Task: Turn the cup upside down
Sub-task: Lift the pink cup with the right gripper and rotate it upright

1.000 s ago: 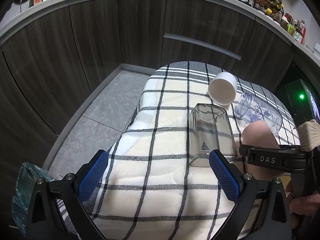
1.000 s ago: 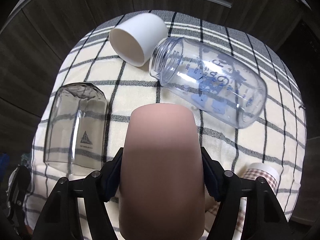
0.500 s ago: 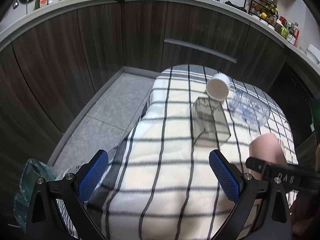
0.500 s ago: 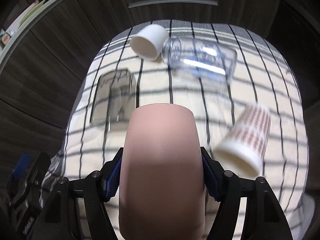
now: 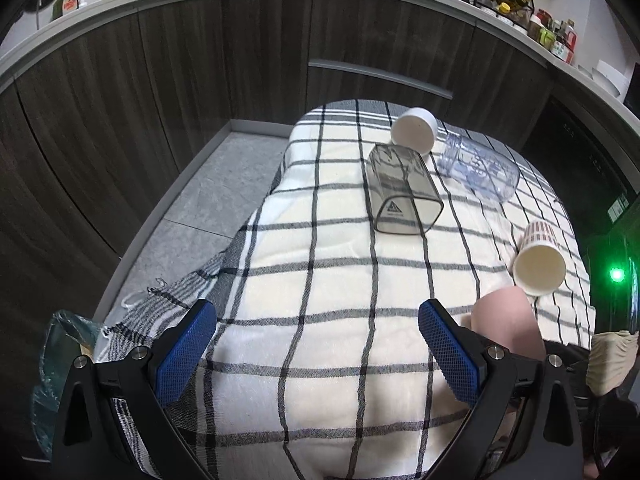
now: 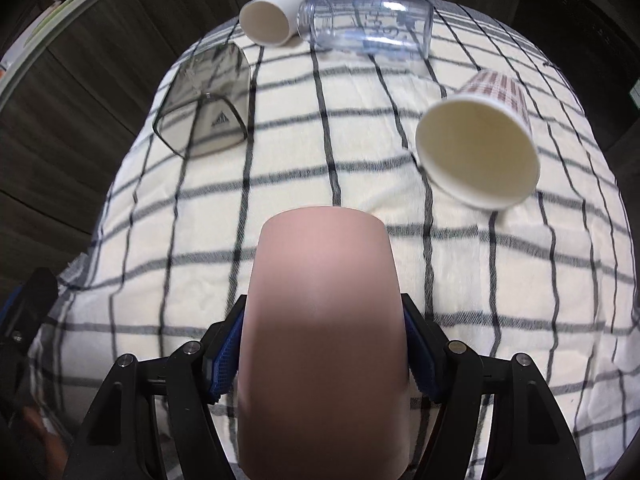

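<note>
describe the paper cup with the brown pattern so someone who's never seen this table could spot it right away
On the checked tablecloth, look to the right side, nearer than the clear printed bottle. The paper cup lies on its side there, its open cream mouth facing the pink cup held in the right gripper. Unlike the plain white cup at the far edge, its outside has brown checks.

White triangular logo on smoky clear cup (image 5: 402, 194), blue print on clear bottle (image 5: 478, 167) (unreadable)
</note>
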Demonstrator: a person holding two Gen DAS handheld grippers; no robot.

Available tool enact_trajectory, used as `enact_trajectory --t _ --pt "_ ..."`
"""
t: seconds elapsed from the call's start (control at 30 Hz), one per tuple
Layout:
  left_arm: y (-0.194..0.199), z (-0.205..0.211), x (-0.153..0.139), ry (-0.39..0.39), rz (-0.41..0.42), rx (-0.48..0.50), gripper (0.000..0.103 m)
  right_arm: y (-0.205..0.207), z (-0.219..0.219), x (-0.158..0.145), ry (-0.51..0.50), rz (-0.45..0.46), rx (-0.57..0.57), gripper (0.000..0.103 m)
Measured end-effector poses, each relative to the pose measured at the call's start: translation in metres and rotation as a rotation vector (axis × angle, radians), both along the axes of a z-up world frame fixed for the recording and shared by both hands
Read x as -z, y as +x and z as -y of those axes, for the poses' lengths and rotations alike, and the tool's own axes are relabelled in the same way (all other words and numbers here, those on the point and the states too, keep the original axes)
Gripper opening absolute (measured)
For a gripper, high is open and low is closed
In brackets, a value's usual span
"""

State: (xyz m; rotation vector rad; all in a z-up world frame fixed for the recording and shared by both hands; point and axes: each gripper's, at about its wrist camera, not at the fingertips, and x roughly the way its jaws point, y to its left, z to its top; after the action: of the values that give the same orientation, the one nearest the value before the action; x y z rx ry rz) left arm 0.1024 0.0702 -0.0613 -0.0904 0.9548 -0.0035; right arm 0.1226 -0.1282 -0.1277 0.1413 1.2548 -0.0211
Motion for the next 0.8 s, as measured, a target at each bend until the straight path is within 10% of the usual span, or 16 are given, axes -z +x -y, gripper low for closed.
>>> enact_trajectory --t 0.8 --pt "-0.015 0.051 -0.023 0.023 -0.002 0.063 0.103 -0.043 0.043 -0.088 -0.063 0.26 0.032 0.08"
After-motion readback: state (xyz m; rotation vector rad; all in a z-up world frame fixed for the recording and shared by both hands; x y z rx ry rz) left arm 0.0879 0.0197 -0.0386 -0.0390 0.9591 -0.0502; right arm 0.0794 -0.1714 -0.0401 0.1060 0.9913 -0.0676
